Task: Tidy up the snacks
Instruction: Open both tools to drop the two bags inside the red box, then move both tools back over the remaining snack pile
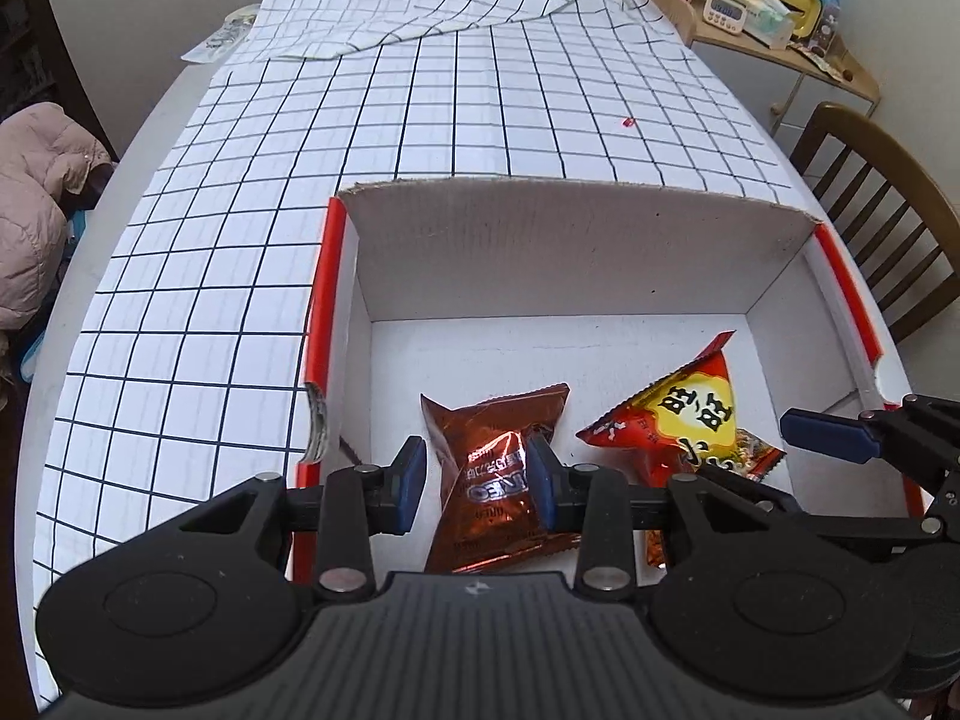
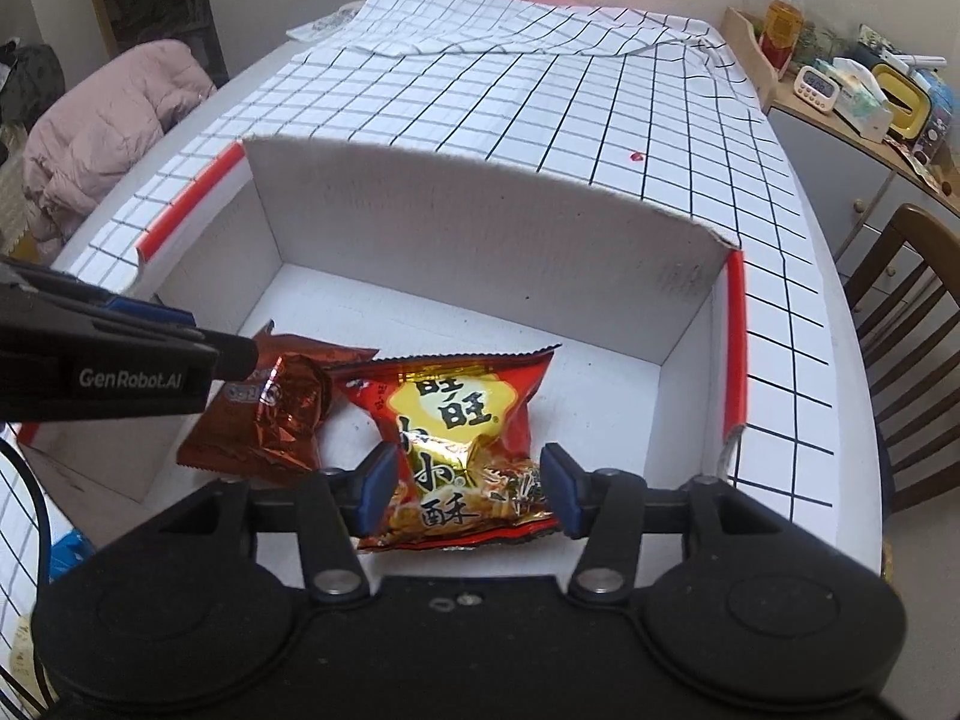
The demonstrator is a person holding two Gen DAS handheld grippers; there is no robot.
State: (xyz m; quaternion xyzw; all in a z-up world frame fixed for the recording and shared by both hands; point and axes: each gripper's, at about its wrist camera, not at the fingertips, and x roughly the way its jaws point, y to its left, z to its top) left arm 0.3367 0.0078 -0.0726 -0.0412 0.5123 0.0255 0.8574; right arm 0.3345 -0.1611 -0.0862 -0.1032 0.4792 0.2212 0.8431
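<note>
A white cardboard box with red edges (image 1: 600, 252) (image 2: 480, 228) stands on the checked table. A brown Oreo packet (image 1: 498, 498) (image 2: 270, 420) lies inside it on the left. A red and yellow Want Want packet (image 1: 690, 420) (image 2: 462, 438) lies inside on the right. My left gripper (image 1: 477, 483) is over the box with its blue pads either side of the brown packet, a gap showing on the left. My right gripper (image 2: 468, 486) is over the box, open, pads either side of the red packet.
A white cloth with a black grid (image 1: 420, 120) (image 2: 600, 108) covers the table, bunched at the far end. A wooden chair (image 1: 870, 228) (image 2: 912, 348) stands at the right. A cluttered side shelf (image 1: 774, 6) is behind it. A pink jacket (image 2: 102, 132) lies at the left.
</note>
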